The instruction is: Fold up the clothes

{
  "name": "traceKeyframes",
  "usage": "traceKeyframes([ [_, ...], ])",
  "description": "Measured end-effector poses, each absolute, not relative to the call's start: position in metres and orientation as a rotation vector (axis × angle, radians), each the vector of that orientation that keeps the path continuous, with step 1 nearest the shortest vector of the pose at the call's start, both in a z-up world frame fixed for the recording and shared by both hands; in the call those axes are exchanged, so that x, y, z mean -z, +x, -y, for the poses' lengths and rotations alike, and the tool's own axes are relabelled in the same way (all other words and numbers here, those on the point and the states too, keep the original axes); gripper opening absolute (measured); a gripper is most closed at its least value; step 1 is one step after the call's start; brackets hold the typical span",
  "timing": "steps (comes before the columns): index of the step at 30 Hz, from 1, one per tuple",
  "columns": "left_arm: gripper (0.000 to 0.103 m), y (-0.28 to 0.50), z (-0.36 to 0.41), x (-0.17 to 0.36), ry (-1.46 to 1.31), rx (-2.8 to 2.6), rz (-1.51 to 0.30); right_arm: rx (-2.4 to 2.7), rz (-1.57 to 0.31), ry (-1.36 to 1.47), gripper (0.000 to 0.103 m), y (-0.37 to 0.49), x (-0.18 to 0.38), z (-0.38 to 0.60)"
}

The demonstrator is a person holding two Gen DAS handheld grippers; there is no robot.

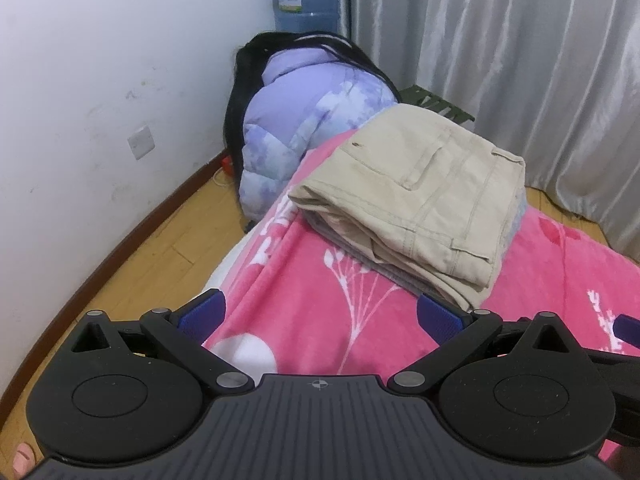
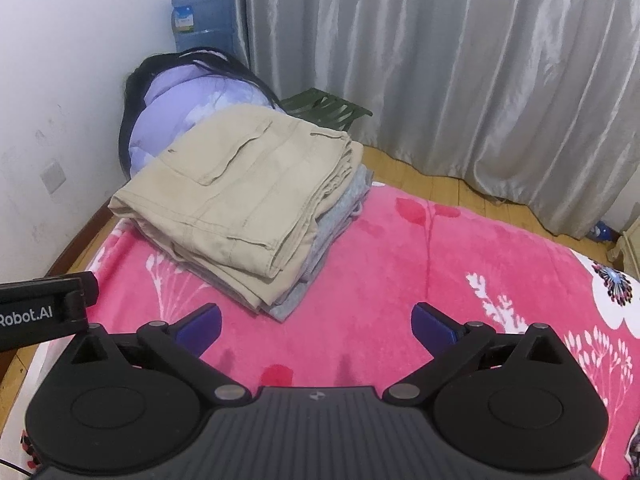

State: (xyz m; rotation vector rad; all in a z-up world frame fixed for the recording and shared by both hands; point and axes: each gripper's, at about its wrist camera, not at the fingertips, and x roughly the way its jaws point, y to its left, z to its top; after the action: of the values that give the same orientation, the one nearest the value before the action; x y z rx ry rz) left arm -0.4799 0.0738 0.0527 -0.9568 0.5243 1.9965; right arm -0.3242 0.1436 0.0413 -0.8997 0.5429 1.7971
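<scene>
Folded beige trousers (image 1: 416,196) lie on top of a folded grey garment (image 2: 340,216) in a stack on the pink flowered blanket (image 1: 320,300). The stack also shows in the right wrist view (image 2: 240,192). My left gripper (image 1: 320,316) is open and empty, low over the blanket just in front of the stack. My right gripper (image 2: 316,326) is open and empty, over the blanket (image 2: 400,260) to the right of the stack's near corner. Part of the left gripper's body (image 2: 44,312) shows at the left edge of the right wrist view.
A person in a lilac puffer jacket (image 1: 312,120) with long black hair leans at the blanket's far end. A blue water jug (image 1: 306,0) stands in the corner. Grey curtains (image 2: 440,60) hang behind. A green stool (image 2: 326,110) and wooden floor (image 1: 140,260) border the bed.
</scene>
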Motion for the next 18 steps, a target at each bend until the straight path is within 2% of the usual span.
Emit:
traceKeyframes([
  [18, 0.103, -0.4841, -0.0724, -0.0461, -0.996, -1.993, -0.510, -1.832, -0.517, -0.945, 0.103, -0.3317, -0.0407, -0.1410],
])
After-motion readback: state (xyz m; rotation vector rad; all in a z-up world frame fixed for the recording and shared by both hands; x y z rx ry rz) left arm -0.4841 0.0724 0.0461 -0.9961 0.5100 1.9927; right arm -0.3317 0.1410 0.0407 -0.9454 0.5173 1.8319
